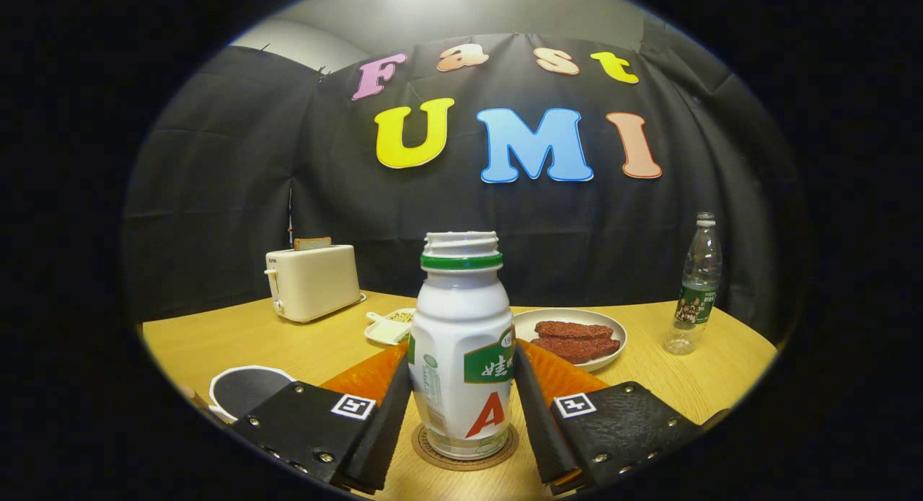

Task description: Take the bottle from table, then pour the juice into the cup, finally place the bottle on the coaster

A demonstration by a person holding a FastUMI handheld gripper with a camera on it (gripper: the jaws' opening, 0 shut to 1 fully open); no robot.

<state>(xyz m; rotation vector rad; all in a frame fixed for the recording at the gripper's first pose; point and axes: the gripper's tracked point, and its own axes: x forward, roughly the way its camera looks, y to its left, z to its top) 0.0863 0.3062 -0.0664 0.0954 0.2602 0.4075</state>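
Gripper point(461, 386) with both fingers point(386, 414) pressed against the sides of an upright, uncapped white drink bottle point(461, 342), which stands on a round coaster point(465, 454) on the wooden table point(288, 342). Just beside the left finger: the rim of a cup point(245, 387). Beyond the bottle: a plate point(577, 321) of reddish meat strips, a small white dish point(389, 328), a cream toaster point(311, 281) holding bread, and a clear water bottle point(696, 285).
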